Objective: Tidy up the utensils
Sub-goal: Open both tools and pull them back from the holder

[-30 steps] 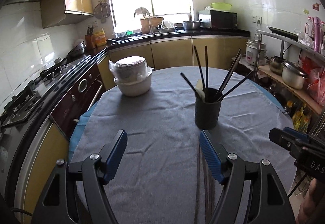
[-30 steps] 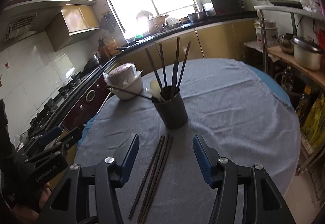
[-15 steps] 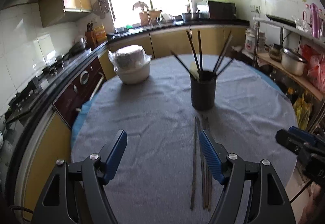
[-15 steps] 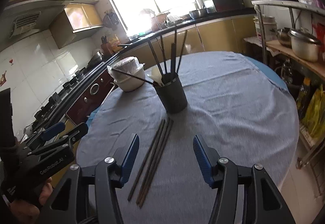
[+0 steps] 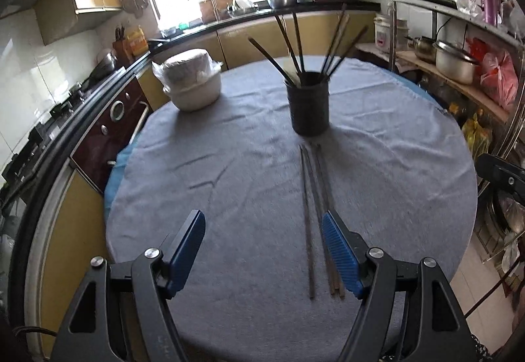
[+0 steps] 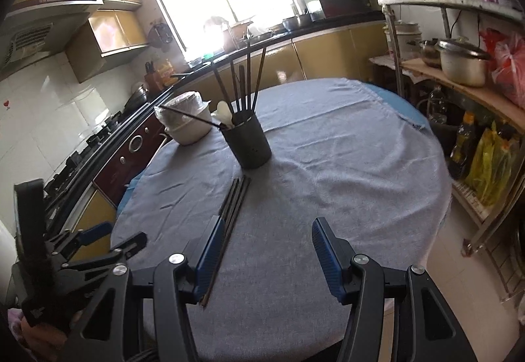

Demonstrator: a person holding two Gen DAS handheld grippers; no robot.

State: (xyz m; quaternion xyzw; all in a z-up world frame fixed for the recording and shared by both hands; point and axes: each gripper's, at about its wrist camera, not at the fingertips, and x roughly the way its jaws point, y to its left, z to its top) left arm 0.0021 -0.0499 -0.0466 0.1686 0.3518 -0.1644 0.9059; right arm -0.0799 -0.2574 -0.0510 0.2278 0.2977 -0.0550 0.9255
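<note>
The loose chopsticks (image 5: 310,214) lie side by side on the grey cloth (image 5: 229,149) of the round desk (image 6: 377,90), their far tips just short of the dark holder cup (image 5: 307,103), which already has several sticks and a pale spoon (image 6: 224,112) standing in it. They look thin, stiff, light and smooth, so they should lift with no effort but could roll apart or pivot if pinched at one end. How many there are is hard to count, perhaps four. A grip near the middle of the bundle, across all the sticks at once, seems the safest hold; flat on soft cloth, they leave little room to get a pad underneath.

The left gripper (image 5: 264,250) hangs over the near ends, fingers (image 5: 339,253) spread with nothing between them, the right-hand pad just beside the sticks. The right gripper (image 6: 269,258) is likewise spread and empty, the bundle passing behind its left pad. A wrapped white bowl (image 5: 192,85) sits well apart from the cup.
</note>
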